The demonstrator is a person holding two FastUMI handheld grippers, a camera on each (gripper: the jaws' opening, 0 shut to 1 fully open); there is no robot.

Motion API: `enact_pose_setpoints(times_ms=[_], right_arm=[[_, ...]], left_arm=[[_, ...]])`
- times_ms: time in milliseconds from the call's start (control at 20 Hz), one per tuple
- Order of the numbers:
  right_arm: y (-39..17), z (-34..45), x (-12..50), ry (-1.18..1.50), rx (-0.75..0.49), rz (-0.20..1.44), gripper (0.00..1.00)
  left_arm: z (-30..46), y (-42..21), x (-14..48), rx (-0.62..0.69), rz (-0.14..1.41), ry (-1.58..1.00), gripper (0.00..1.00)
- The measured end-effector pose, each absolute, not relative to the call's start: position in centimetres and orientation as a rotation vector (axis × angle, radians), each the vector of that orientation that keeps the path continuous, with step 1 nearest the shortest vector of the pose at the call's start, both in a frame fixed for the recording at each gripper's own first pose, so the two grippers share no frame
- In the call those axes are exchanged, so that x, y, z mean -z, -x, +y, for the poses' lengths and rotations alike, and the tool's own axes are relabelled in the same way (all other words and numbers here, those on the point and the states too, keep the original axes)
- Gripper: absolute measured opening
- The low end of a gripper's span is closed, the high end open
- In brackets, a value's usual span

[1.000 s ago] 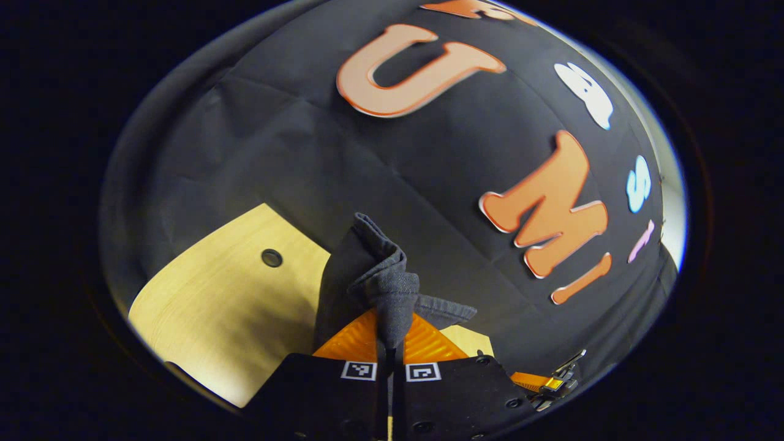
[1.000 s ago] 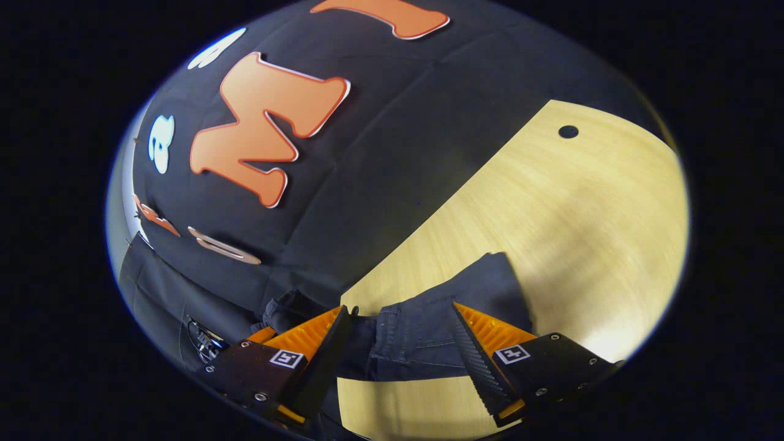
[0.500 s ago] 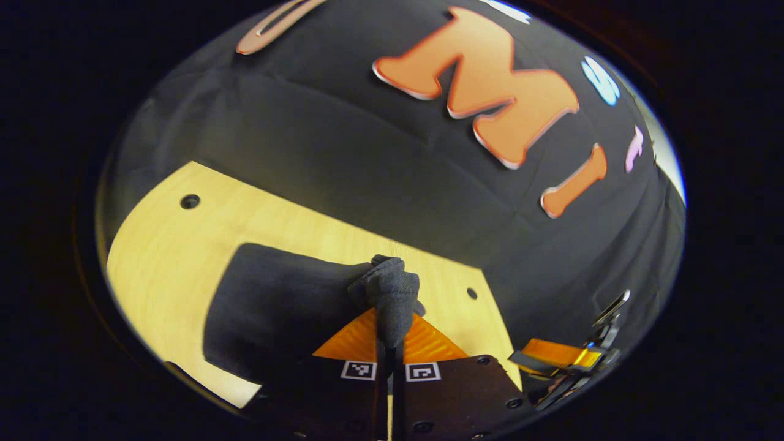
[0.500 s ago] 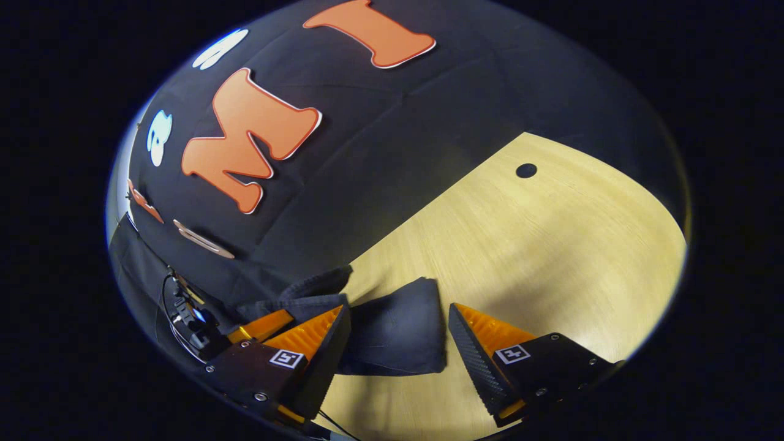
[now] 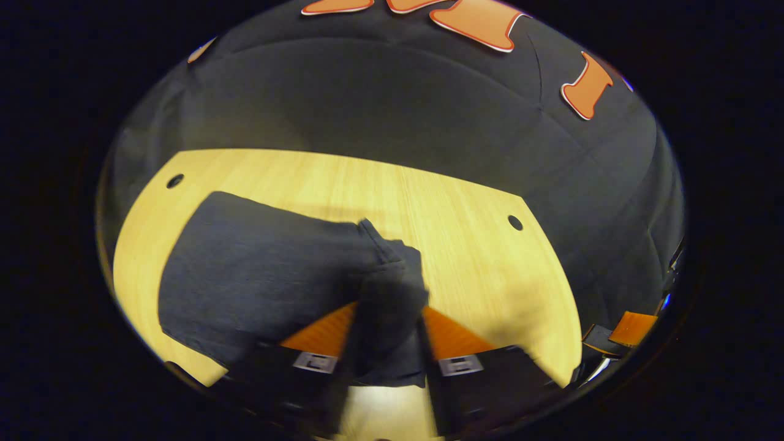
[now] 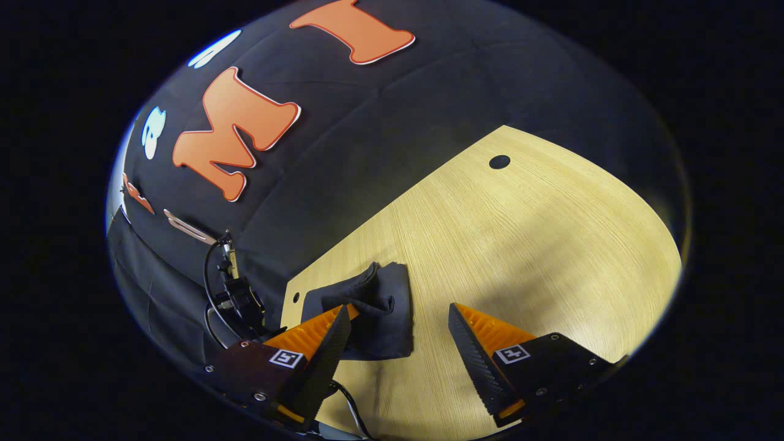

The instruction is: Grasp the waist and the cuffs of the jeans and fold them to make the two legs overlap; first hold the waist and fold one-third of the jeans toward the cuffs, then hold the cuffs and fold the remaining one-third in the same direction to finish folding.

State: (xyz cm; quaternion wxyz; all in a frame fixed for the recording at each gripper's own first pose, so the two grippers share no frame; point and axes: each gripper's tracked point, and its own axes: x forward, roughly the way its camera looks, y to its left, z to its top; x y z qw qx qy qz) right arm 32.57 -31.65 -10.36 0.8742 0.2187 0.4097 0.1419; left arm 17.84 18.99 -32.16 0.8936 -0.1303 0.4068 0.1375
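**Jeans on tabletop, both hand-held grippers spread**

Black cloth walled the booth behind a pale wood-grain tabletop (image 5: 465, 257) with small round holes (image 5: 515, 222) near its edge. In the left gripper view, the dark jeans (image 5: 257, 269) lay flat on the tabletop, spreading from centre toward 9 o'clock. One bunched end of the fabric ran down toward 6 o'clock, into the gap of the left hand-held gripper (image 5: 384, 324). Its fingers stood apart, one on either side of the fabric; the view was blurred, so contact could not be confirmed.

In the right gripper view, the jeans (image 6: 376, 312) appeared as a dark folded bundle on the tabletop (image 6: 551, 245), beside the finger at 7 o'clock. The right hand-held gripper (image 6: 398, 331) stood wide apart, clamping nothing.
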Motion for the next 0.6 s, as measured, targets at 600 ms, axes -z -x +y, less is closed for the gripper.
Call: enact_pose_setpoints(times_ms=[600], right_arm=[[-33.4,-26.5,5.4,-0.269,-0.332,0.723,0.98]], left_arm=[[17.4,-12.9,14.1,-0.079,0.530,0.142,0.98]])
